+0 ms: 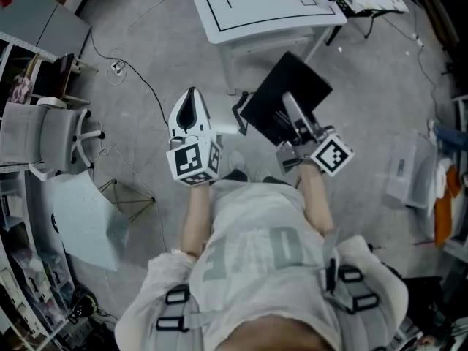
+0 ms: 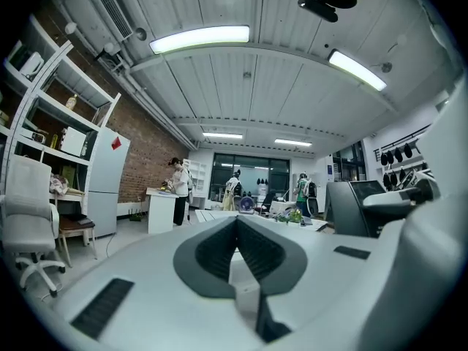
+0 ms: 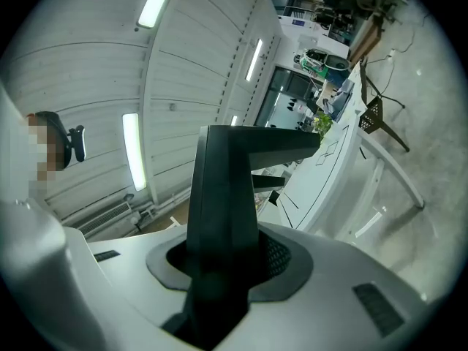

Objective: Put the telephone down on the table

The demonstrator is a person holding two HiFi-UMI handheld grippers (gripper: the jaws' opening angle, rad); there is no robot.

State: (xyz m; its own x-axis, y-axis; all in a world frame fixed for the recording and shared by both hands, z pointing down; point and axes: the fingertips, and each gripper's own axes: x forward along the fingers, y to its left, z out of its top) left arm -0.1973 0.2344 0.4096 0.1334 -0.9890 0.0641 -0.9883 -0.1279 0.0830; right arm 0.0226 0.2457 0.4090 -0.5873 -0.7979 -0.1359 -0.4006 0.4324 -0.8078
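I hold a flat black telephone (image 1: 272,93) above the floor, a little short of the white table (image 1: 248,13) with black lines on its top. My right gripper (image 1: 289,102) is shut on it. In the right gripper view the telephone (image 3: 219,189) rises from between the jaws of the right gripper (image 3: 219,258), with the table (image 3: 329,159) beyond. My left gripper (image 1: 191,93) hangs beside it at the left, apart from the telephone. In the left gripper view the left gripper (image 2: 236,224) is shut with its pads together and nothing between them.
A grey office chair (image 1: 51,134) and shelves stand at the left. A cable (image 1: 139,79) trails over the grey floor, and a pale blue sheet (image 1: 88,214) lies near the chair. Bags and clutter (image 1: 442,189) sit at the right. A person (image 2: 179,189) stands far off.
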